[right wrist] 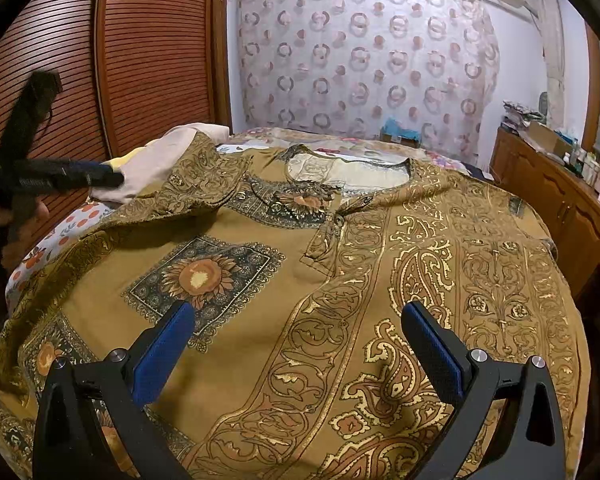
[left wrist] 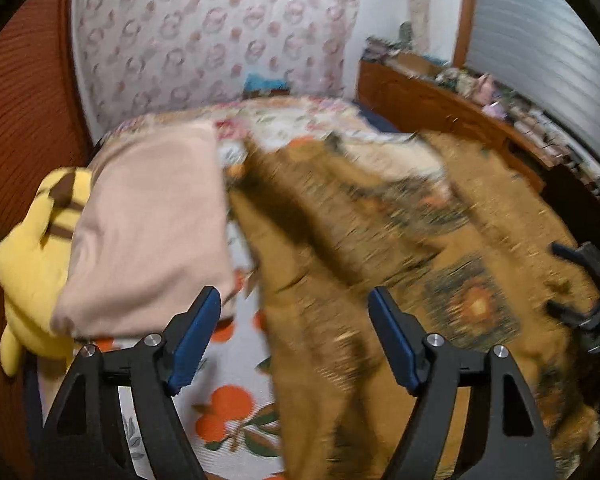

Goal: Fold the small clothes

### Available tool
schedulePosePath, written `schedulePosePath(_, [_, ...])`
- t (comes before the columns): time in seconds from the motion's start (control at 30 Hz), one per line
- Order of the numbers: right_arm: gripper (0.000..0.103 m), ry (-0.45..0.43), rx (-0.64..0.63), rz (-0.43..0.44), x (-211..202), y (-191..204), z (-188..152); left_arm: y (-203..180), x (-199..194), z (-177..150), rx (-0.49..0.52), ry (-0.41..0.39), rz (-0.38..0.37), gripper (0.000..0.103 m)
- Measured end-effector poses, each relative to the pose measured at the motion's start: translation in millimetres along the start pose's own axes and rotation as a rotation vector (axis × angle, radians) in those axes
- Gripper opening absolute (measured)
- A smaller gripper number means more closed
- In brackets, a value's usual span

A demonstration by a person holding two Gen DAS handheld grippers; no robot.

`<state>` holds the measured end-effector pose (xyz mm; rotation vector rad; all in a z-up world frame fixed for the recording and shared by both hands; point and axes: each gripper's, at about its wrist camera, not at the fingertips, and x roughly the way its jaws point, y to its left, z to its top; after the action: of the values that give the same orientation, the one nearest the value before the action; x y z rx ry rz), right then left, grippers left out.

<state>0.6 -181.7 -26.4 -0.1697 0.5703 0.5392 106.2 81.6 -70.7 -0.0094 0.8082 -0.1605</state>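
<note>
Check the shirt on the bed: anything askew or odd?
Yes. The patterned shirt lies mostly flat, but its sleeve on the left of the right wrist view is flopped inward over the chest, rumpled rather than squarely folded. The placket below the neckline is puckered too. No damage visible.

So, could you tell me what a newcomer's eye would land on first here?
Most striking is the mustard shirt with gold paisley and sunflower panels, spread across the bed. A yellow plush toy sits at the bed's left edge beside a pink pillow. Both grippers, left and right, hover open above the shirt.
</note>
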Motion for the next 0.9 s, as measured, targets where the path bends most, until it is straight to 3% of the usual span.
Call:
schedulePosePath(0.23, [0.102, 0.004, -0.030, 0.022, -7, 1, 0, 9, 26, -14, -0.021, 0.064, 0.023, 0.077])
schedulePosePath(0.43, [0.102, -0.037, -0.089, 0.031, -17, -2, 24, 2, 30, -14, 0.022, 0.079, 0.052, 0.083])
schedulePosePath(0.57, [0.101, -0.075, -0.139, 0.040, -14, -3, 50, 8, 32, -13, -0.004, 0.091, 0.065, 0.094])
schedulePosePath(0.7, [0.101, -0.080, -0.171, 0.057, 9, -1, 74, 11, 33, -12, -0.010, 0.096, 0.071, 0.098])
schedulePosePath(0.9, [0.094, -0.006, -0.151, 0.157, 76, 5, 108, 13, 34, -12, -0.022, 0.101, 0.081, 0.102])
